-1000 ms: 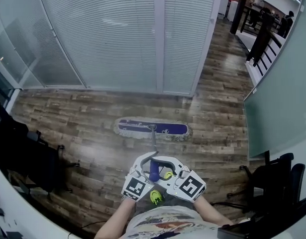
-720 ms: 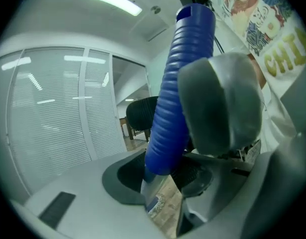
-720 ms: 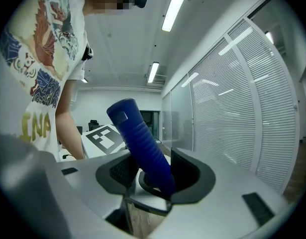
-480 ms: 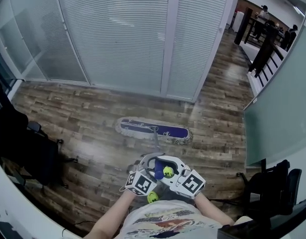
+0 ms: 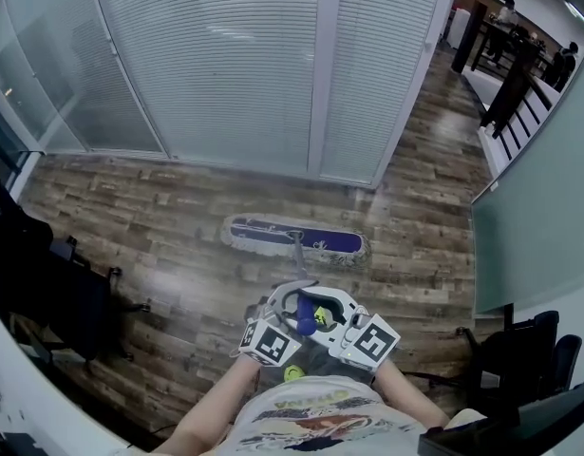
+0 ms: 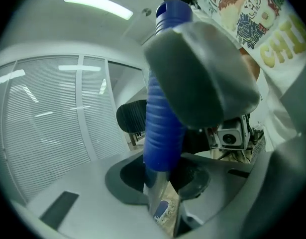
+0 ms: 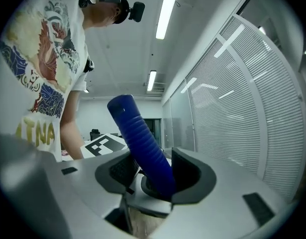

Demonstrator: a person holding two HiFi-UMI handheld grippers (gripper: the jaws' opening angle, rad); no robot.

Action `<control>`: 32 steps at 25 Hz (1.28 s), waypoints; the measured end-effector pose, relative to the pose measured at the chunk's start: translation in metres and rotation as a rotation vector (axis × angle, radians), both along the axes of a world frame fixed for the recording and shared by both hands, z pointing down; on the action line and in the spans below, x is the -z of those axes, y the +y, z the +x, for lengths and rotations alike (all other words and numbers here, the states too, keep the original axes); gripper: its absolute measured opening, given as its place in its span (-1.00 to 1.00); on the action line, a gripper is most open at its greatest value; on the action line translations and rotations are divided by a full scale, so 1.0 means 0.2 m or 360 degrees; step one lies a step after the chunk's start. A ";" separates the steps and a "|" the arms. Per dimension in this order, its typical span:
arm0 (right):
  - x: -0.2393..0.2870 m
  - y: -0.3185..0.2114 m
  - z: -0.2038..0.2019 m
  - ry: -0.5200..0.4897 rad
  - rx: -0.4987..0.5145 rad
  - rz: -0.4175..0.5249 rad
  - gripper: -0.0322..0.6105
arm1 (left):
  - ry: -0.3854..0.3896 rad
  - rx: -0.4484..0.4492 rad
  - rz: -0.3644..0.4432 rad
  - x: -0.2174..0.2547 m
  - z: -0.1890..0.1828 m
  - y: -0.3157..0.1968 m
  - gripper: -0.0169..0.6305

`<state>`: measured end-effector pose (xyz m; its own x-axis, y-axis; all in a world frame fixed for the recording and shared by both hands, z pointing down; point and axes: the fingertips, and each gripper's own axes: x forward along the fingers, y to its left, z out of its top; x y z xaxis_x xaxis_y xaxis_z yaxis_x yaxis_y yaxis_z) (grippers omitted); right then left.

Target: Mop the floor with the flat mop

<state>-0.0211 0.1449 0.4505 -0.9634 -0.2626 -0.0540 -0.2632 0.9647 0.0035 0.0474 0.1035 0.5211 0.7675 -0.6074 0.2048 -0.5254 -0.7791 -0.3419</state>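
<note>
Gripping the blue handle close to the person's body, the right gripper is clamped on it, and the left gripper, whose jaws have just been closing, has it between its pads too. A mopping stroke looks under way. The shirt shows only cut-off letters, "CHI"; the oval sticker on the pole is too small to read. Further out, the flat mop head lies flat on the wooden floor, short of the blinded glass partition. Next comes a steady push or sideways sweep, keeping the head flat.
</note>
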 end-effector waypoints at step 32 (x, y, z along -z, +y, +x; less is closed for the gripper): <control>-0.20 -1.84 0.18 0.0043 0.0041 -0.0209 -0.23 | -0.0156 0.0040 -0.0226 -0.22 0.17 -1.89 -0.65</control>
